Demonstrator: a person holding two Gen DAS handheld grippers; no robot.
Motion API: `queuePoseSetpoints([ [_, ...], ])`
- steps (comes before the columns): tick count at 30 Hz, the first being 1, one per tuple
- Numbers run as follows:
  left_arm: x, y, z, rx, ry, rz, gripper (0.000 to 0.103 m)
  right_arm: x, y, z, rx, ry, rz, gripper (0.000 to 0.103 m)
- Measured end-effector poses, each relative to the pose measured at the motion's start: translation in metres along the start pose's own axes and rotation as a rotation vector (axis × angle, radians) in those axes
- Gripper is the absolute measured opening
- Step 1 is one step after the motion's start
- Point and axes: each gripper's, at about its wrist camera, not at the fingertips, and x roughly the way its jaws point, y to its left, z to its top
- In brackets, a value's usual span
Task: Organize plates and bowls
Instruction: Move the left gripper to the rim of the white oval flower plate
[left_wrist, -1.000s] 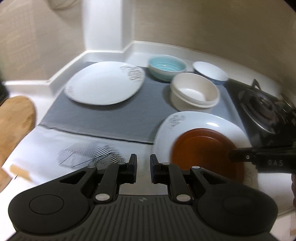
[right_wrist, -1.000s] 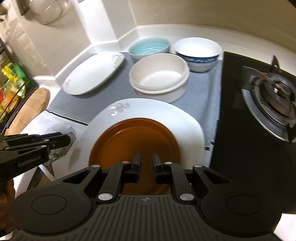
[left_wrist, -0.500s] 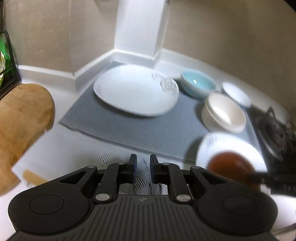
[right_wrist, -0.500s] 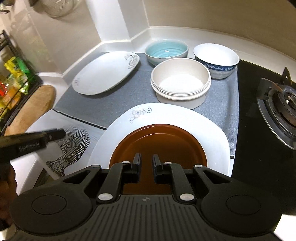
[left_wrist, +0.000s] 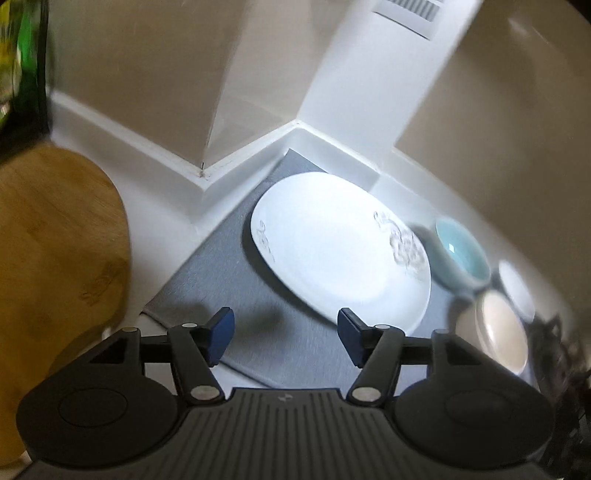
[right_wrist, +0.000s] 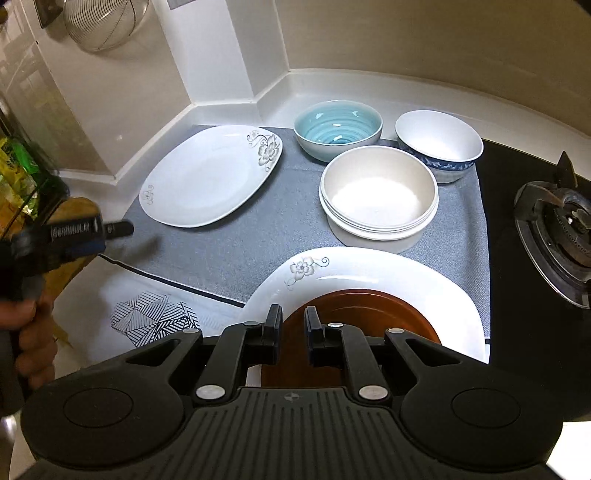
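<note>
My left gripper hangs over the grey mat, just short of the white oval flowered plate. Its jaws are opening and nothing is between them. In the right wrist view the left gripper points at that oval plate from the left. My right gripper is shut and empty above a brown plate, which lies on a large white plate. Behind stand stacked cream bowls, a teal bowl and a white bowl with a blue band.
A gas burner on black glass lies at the right. A wooden board sits left of the mat, near a printed paper. The white backsplash corner rises behind the oval plate. A person's hand holds the left gripper.
My left gripper swung left, away from the brown plate towards the oval plate, rolled, and its jaws opened. My right gripper drew back a little over the brown plate, still shut.
</note>
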Motion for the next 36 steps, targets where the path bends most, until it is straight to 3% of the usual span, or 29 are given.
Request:
queuePoseSetpoints([
  [7,0.042,0.024,0.016,-0.202,0.042,-0.085,0.073,-0.001,0.004,0.003,0.010,0.008,-0.054,0.015],
  [16,0.068,0.016,0.021,-0.189,0.059,-0.092,0.067,-0.002,0.009,0.008,0.020,0.014,-0.097,0.015],
  [19,0.072,0.012,0.021,-0.176,0.067,-0.096,0.059,-0.003,0.010,0.008,0.020,0.013,-0.104,0.015],
  [23,0.078,0.010,0.020,-0.163,0.088,-0.087,0.029,-0.003,0.011,0.008,0.023,0.015,-0.108,0.015],
  [26,0.078,0.013,0.020,-0.165,0.088,-0.075,0.021,-0.003,0.011,0.009,0.024,0.015,-0.107,0.015],
  [36,0.070,0.016,0.013,-0.162,0.117,-0.088,0.020,0.000,0.012,0.009,0.019,0.017,-0.087,0.015],
])
